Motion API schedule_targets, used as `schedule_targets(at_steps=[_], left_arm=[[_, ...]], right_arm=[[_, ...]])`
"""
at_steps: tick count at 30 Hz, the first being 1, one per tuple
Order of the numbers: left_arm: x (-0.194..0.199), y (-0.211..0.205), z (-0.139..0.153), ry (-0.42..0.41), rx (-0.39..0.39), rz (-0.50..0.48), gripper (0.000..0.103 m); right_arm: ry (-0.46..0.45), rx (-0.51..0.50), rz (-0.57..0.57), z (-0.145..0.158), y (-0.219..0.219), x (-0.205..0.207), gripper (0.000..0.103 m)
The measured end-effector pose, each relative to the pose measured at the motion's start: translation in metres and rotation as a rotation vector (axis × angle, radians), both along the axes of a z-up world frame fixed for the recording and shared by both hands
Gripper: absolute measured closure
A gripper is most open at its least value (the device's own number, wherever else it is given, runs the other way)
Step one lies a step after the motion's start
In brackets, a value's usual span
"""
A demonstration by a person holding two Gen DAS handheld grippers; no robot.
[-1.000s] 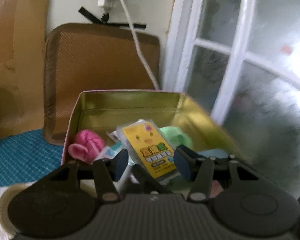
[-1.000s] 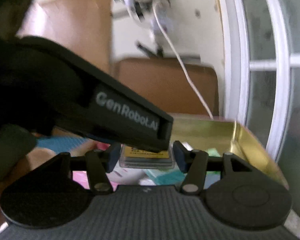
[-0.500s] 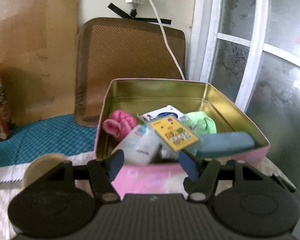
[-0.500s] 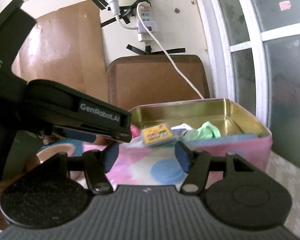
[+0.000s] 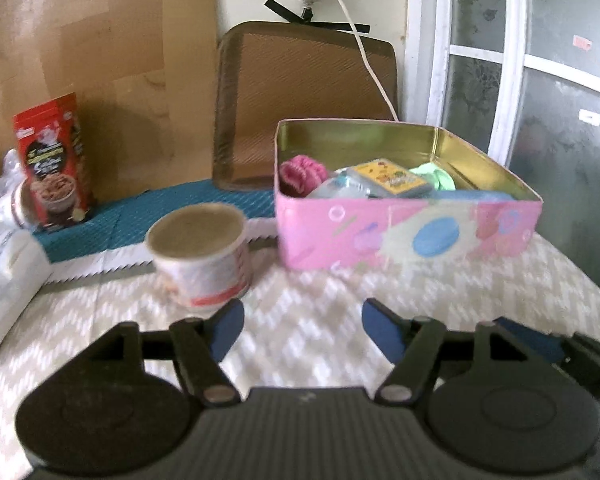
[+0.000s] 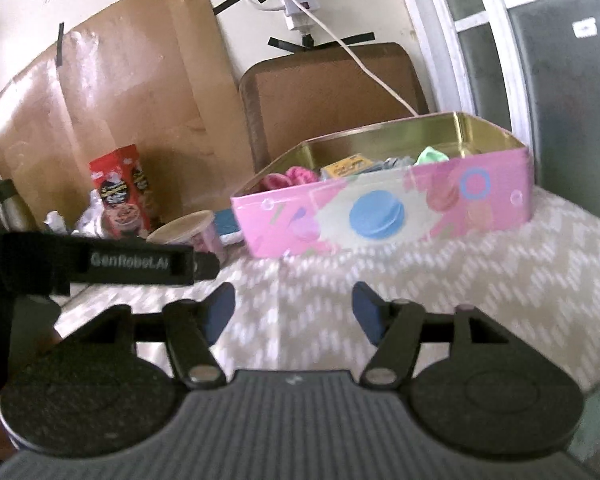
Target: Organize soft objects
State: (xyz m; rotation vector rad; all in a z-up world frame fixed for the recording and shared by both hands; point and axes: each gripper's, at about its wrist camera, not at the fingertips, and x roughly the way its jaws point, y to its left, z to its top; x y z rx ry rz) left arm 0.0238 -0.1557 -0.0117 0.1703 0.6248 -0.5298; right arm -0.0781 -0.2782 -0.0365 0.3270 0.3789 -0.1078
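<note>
A pink tin box (image 5: 404, 236) (image 6: 380, 216) stands on the patterned cloth, its lid off. Inside lie a pink knitted piece (image 5: 302, 170) (image 6: 290, 178), a yellow packet (image 5: 392, 178) (image 6: 346, 166), a green soft item (image 5: 434, 174) (image 6: 432, 156) and a pale blue pack (image 5: 476, 196). My left gripper (image 5: 302, 332) hangs well short of the box over the cloth, its jaws opening with nothing between them. My right gripper (image 6: 292, 310) is also back from the box, jaws opening and empty. The left gripper's black body (image 6: 112, 260) crosses the right wrist view at left.
A white and red tub (image 5: 202, 252) (image 6: 188, 232) stands left of the box. A red snack box (image 5: 52, 162) (image 6: 122, 188) leans by the cardboard. A white pack (image 5: 4, 280) lies at far left. A brown cushion (image 5: 304, 100) stands behind the box, window at right.
Both grippers have drawn back from inside the box to over the cloth. The yellow packet, between the right jaws a second ago, now lies in the box. Both jaws stand wider.
</note>
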Motion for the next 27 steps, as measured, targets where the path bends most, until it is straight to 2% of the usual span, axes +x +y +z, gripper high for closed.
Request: schedule_targets(at_steps=[3, 5, 6, 8, 9, 18, 27], left_arm=[[-0.017, 0.014, 0.004, -0.028, -0.005, 0.0, 0.03], [-0.027, 0.021, 0.01, -0.047, -0.015, 0.001, 0.019], [-0.033, 0.026, 0.014, -0.059, -0.022, 0.001, 0.016], [-0.043, 0.034, 0.02, -0.082, -0.036, -0.001, 0.002], [-0.049, 0.038, 0.024, -0.096, -0.043, 0.0, 0.001], [-0.072, 0.057, 0.038, -0.111, -0.035, 0.006, 0.0], [-0.083, 0.062, 0.038, -0.105, -0.02, 0.03, 0.0]], right_arm=[[-0.009, -0.006, -0.007, 0.006, 0.007, -0.015, 0.024], [-0.019, 0.0, -0.024, 0.01, 0.011, -0.025, 0.01], [-0.024, 0.008, -0.031, 0.012, 0.013, -0.03, 0.007], [-0.035, 0.021, -0.044, 0.016, 0.016, -0.04, 0.0], [-0.035, 0.023, -0.055, 0.017, 0.018, -0.044, 0.0], [-0.033, 0.087, -0.108, 0.031, 0.027, -0.061, 0.0], [-0.058, 0.037, -0.178, 0.043, 0.045, -0.076, 0.0]])
